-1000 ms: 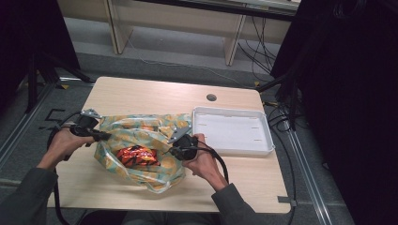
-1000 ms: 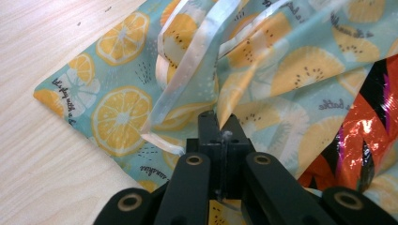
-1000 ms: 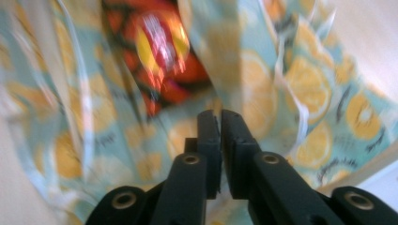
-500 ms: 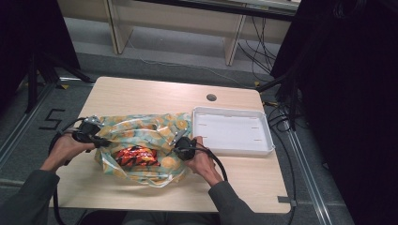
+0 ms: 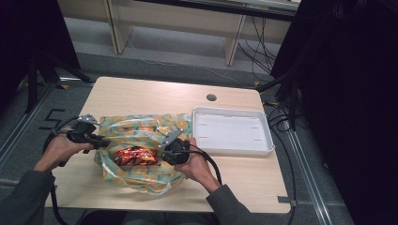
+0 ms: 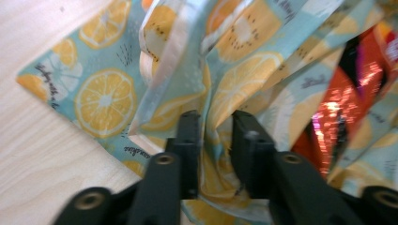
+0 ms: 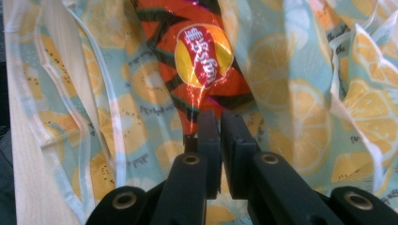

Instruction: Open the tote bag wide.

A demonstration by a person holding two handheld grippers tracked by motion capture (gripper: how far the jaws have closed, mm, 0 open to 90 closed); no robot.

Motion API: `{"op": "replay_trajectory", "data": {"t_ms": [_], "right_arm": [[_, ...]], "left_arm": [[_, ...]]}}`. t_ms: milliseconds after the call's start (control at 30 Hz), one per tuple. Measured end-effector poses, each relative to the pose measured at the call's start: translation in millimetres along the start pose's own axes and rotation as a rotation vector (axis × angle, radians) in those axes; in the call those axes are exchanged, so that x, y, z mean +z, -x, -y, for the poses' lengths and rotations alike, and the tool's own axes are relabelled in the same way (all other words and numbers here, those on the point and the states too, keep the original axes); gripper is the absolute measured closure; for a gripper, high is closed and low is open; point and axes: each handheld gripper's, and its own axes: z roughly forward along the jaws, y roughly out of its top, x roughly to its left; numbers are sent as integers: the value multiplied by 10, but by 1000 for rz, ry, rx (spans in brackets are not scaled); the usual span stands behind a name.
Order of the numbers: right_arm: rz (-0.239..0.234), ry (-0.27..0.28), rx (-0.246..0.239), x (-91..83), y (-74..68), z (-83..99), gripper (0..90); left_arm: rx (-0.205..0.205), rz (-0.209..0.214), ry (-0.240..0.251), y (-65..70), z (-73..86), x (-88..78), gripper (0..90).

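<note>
A see-through bag printed with lemon slices lies crumpled on the wooden table. Inside it is a shiny red and orange snack packet. My left gripper is at the bag's left edge. Its jaws have just been opening, and in the left gripper view a loose fold of the bag sits between them, with the packet off to the right. My right gripper is at the bag's right side. Its jaws are shut to a thin slit on the bag's film, just below the packet.
A white rectangular tray lies to the right of the bag, close to the right hand. A small round hole is in the tabletop behind it. Bare wood runs along the table's far and near edges. Cables trail from both grippers.
The left jaws have parted and no longer pinch the bag's fold. The right hand has shifted a little to the left and down over the bag. The bag lies slacker.
</note>
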Motion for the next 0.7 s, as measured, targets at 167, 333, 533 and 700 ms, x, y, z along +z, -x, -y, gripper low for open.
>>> {"op": "replay_trajectory", "data": {"t_ms": [167, 333, 533, 700], "right_arm": [[1, -2, 58, -41, -22, 20, 829], [-4, 1, 18, -23, -12, 20, 801], [-2, 0, 17, -8, -22, 17, 792], [-9, -4, 44, -19, -29, 28, 775]], "left_arm": [[48, 3, 19, 148, -59, -228, 552], [73, -14, 75, 359, -84, -382, 514], [141, 34, 108, 636, -78, -470, 636], [152, 49, 37, 714, 54, -338, 643]]}}
